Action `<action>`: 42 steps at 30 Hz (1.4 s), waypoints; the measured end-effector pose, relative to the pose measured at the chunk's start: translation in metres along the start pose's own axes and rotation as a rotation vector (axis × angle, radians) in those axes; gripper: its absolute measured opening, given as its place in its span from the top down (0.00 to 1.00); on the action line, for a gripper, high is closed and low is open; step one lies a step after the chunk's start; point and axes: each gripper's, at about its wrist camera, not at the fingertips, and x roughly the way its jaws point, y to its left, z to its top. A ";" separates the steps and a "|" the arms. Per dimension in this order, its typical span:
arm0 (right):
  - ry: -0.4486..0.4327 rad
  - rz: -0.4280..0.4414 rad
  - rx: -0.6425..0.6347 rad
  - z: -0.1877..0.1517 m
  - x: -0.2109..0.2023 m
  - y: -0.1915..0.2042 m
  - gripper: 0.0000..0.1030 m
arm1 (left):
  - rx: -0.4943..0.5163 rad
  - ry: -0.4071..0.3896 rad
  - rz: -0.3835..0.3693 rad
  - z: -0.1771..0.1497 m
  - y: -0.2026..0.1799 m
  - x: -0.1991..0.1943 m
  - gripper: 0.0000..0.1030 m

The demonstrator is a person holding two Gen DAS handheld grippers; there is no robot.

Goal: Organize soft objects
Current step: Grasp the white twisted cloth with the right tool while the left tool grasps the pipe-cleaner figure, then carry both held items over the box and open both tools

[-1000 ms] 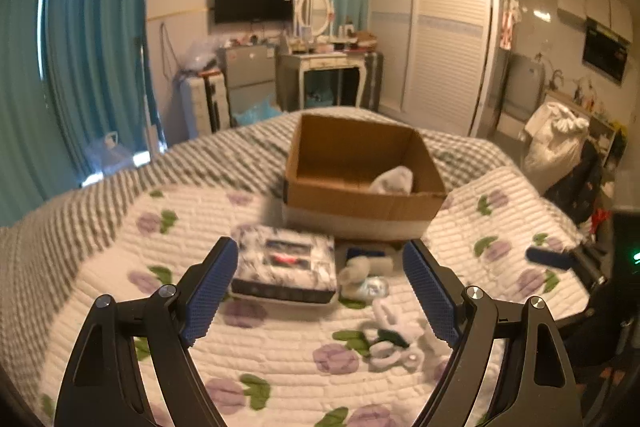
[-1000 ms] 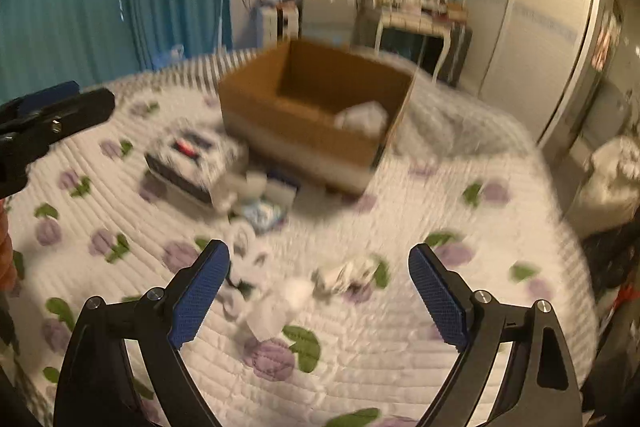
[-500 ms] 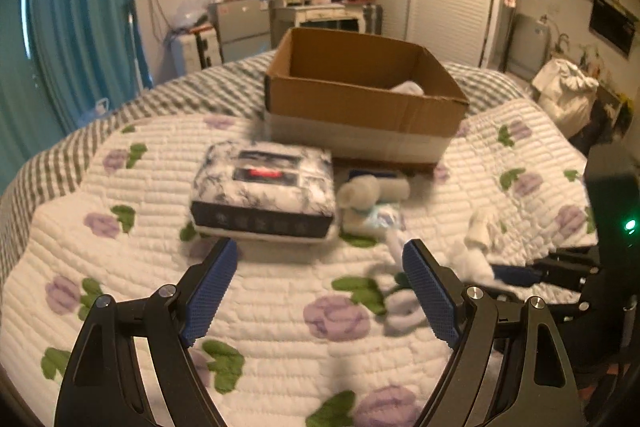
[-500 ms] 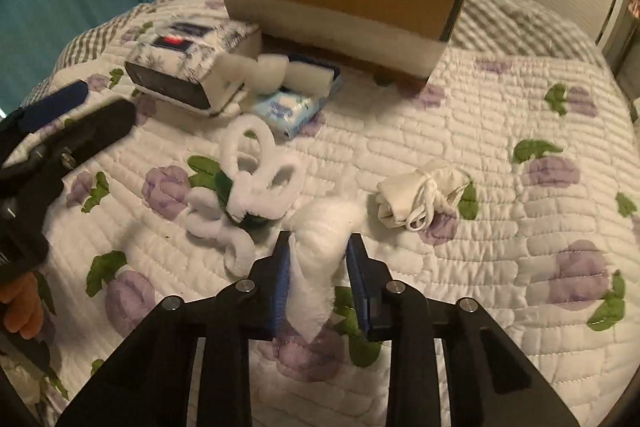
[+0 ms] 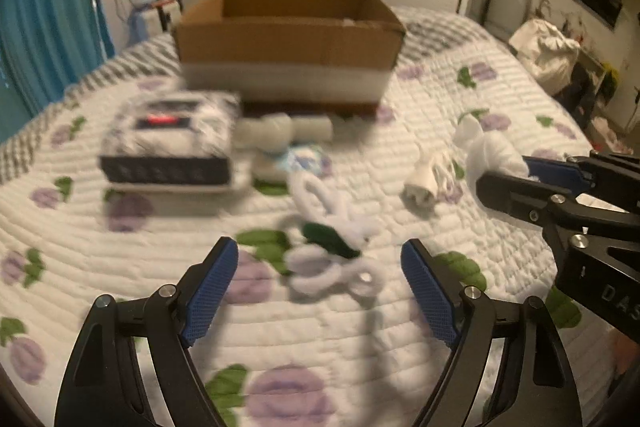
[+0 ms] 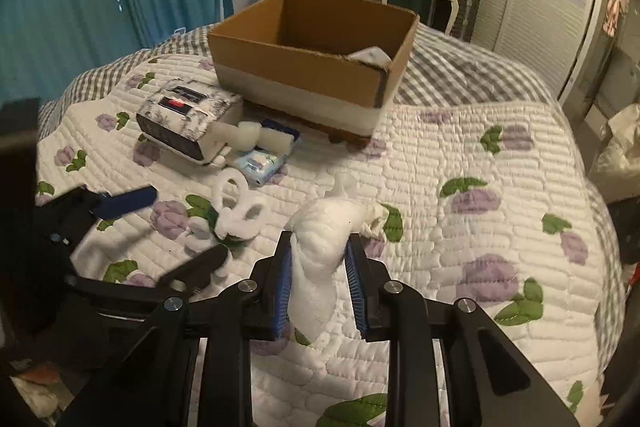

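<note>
The right tongs clamp a white fluffy cotton wad above the flowered quilted bed. The left tongs gape around white looped fuzzy cord lying before the brown cardboard box.

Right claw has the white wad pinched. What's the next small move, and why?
Probably carry the white wad forward over the cardboard box and release: the right claw is shut on it, lifted off the quilt, and the box is open on top.
</note>
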 end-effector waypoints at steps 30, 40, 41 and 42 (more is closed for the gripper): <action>-0.199 0.006 -0.008 0.030 -0.074 0.003 0.75 | 0.058 -0.220 -0.023 0.039 0.005 -0.103 0.57; -0.362 0.022 -0.062 0.124 -0.132 0.000 0.75 | 0.043 -0.370 -0.016 0.125 0.025 -0.139 0.57; -0.368 0.021 -0.070 0.134 -0.130 -0.001 0.76 | 0.042 -0.374 -0.015 0.134 0.028 -0.136 0.57; -0.375 0.021 -0.078 0.144 -0.126 -0.001 0.75 | 0.036 -0.375 -0.014 0.148 0.033 -0.128 0.57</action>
